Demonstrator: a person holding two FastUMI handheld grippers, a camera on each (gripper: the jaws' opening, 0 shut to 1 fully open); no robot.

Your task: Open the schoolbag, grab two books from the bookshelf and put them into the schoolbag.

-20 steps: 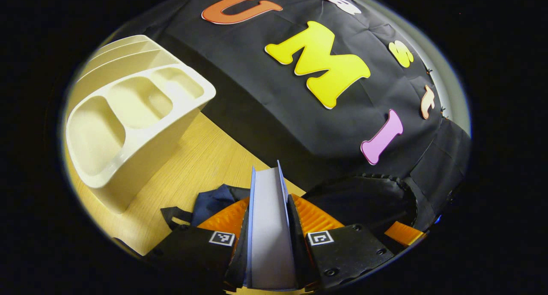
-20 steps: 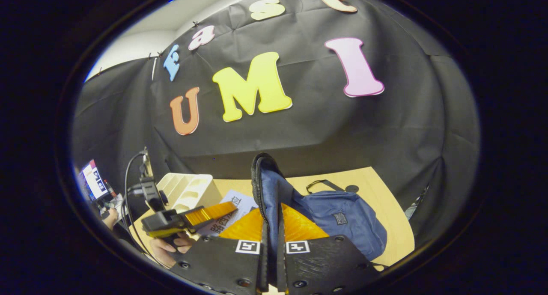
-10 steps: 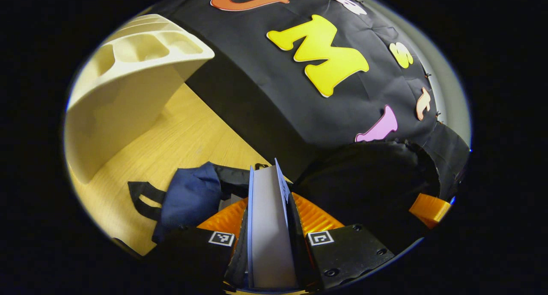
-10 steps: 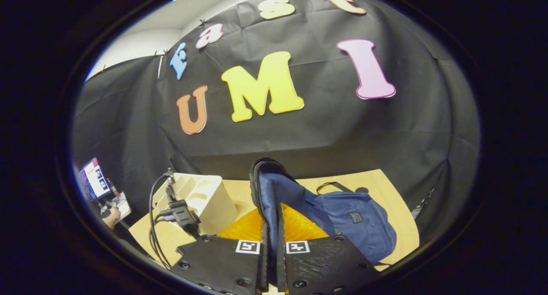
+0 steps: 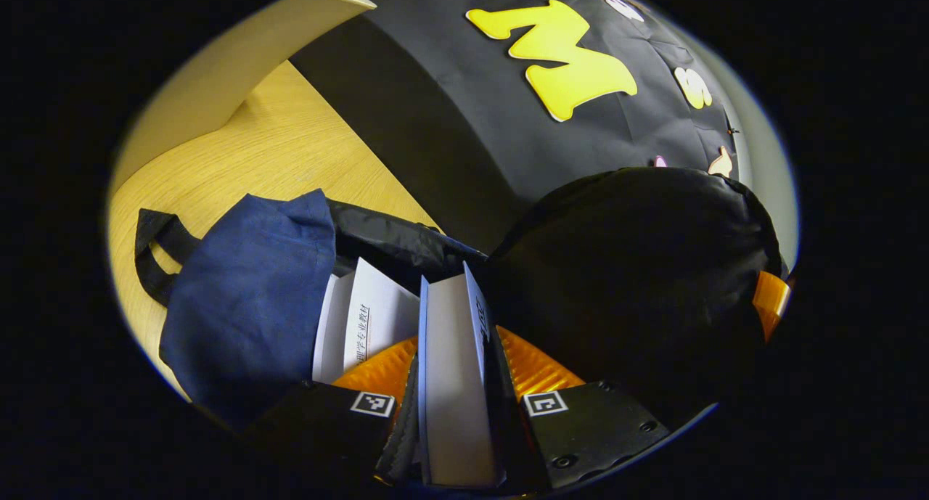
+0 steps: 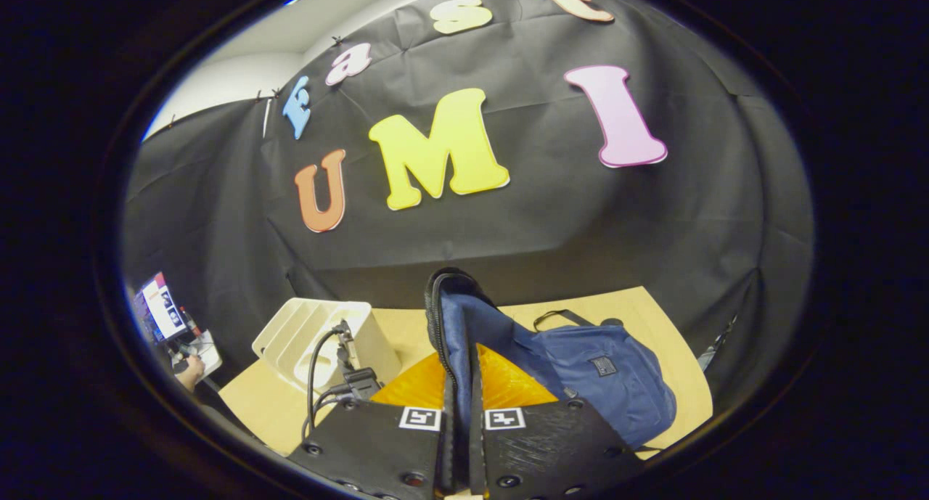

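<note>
Left gripper view first: we see our left gripper (image 5: 453,384) clamped on a book (image 5: 451,384), page edge facing us, long side pointing away into the open schoolbag (image 5: 250,297). Another book (image 5: 366,322) stands inside the bag.

Right gripper view: our right gripper (image 6: 459,413) pinches the schoolbag's flap (image 6: 453,318), holding it upright. The bookshelf (image 6: 316,333) sits left.

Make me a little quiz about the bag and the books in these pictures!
1. True or false: the left gripper is shut on a book.
2. What does the right gripper pinch? A) the shelf B) the flap of the schoolbag C) a cable
3. Fill in: another book already sits inside the ____.

Key: 1 true. 2 B. 3 schoolbag.
</note>
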